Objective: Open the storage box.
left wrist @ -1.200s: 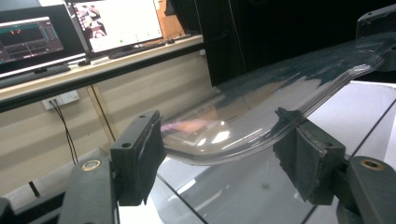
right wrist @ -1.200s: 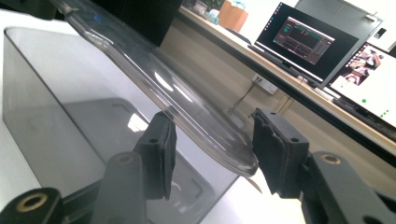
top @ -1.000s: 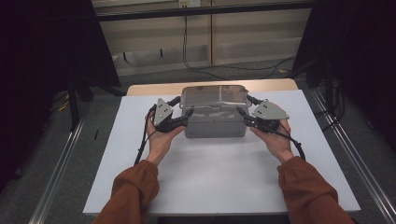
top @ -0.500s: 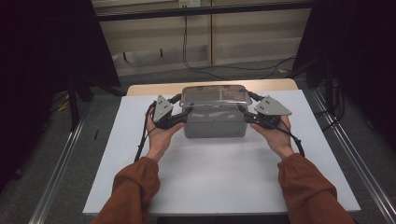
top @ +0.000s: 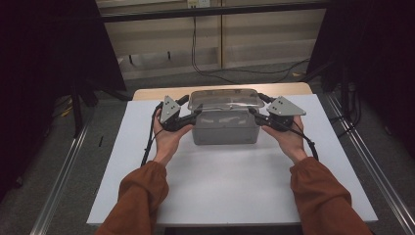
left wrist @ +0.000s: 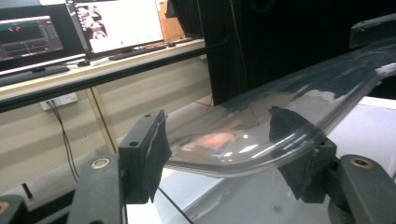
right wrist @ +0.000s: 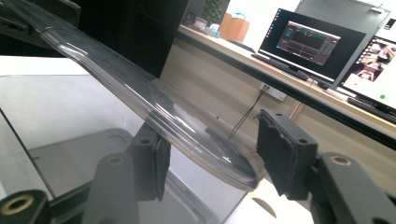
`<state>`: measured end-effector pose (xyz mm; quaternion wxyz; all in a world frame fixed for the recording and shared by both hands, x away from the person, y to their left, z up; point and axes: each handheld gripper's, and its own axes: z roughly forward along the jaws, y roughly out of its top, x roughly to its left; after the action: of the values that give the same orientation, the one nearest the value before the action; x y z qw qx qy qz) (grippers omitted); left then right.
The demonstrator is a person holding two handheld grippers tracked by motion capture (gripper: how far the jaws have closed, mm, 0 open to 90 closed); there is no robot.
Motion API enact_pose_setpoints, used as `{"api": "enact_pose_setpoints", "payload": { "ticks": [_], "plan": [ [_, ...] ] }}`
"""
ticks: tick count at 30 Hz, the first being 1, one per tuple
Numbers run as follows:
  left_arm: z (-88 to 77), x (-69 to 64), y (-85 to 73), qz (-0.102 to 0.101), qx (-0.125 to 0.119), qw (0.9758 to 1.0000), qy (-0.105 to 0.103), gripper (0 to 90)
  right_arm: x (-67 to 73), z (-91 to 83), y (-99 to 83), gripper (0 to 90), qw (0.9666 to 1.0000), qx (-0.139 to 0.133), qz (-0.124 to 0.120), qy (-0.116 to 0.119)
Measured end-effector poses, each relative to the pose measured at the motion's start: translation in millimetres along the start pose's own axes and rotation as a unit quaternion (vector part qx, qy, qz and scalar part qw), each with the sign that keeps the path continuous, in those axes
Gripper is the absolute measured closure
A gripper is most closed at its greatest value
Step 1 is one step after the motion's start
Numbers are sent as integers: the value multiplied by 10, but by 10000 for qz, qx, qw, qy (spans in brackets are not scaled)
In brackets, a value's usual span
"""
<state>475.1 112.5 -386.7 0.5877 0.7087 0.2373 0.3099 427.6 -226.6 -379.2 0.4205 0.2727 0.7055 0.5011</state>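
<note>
A grey box (top: 225, 131) stands on the white table (top: 235, 196), toward its far edge, with a clear lid (top: 224, 99) on top. The lid's long axis runs from the person's left to right, and the two grippers come at it from its two short ends.

The left gripper (top: 192, 117) sits at the box's left end, the right gripper (top: 254, 115) at its right end, each about level with the lid's rim. Both are equally near; neither hand has the advantage.

In the left gripper view the lid's curved corner (left wrist: 233, 154) lies between the two black jaws. The far pad (left wrist: 292, 135) seems to press the rim, while the near pad (left wrist: 152, 154) stands at the edge of it. The jaws look partly closed around the lid, though it is hard to tell through the clear plastic whether they truly clamp it.

In the right gripper view the lid's rim (right wrist: 187, 126) passes over the near pad (right wrist: 154, 161), and the other pad (right wrist: 280, 149) stands apart from the rim with a gap showing. This gripper looks released, straddling the corner without gripping it.

The coming move likely turns on both jaws closing across the rim at opposite ends, so that the lid lifts level along its long axis rather than tipping to one side.
</note>
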Motion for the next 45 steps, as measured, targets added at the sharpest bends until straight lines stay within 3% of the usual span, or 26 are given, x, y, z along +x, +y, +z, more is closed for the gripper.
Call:
{"api": "enact_pose_setpoints", "payload": {
  "ticks": [10,15,20,21,30,39,45],
  "plan": [
    [86,60,-6,-38,144,9999,-61,402,-1,22,-4,504,9999,-89,17,50],
    [125,60,-21,-50,113,9999,-77,430,-37,35,-26,512,9999,-105,110,23],
    [143,80,-2,71,146,9998,-113,442,-55,44,-28,525,9997,-135,181,9],
    [148,89,1,85,134,9998,-149,487,-63,49,-18,529,9997,-140,194,43],
    [177,141,49,61,74,9999,-109,531,-122,97,46,529,9995,-203,241,68],
    [192,170,76,113,86,9999,-92,554,-175,151,87,470,9990,-189,374,151],
    [211,196,96,147,111,9998,-79,569,-206,185,65,443,9985,-234,500,41]
  ]
}}
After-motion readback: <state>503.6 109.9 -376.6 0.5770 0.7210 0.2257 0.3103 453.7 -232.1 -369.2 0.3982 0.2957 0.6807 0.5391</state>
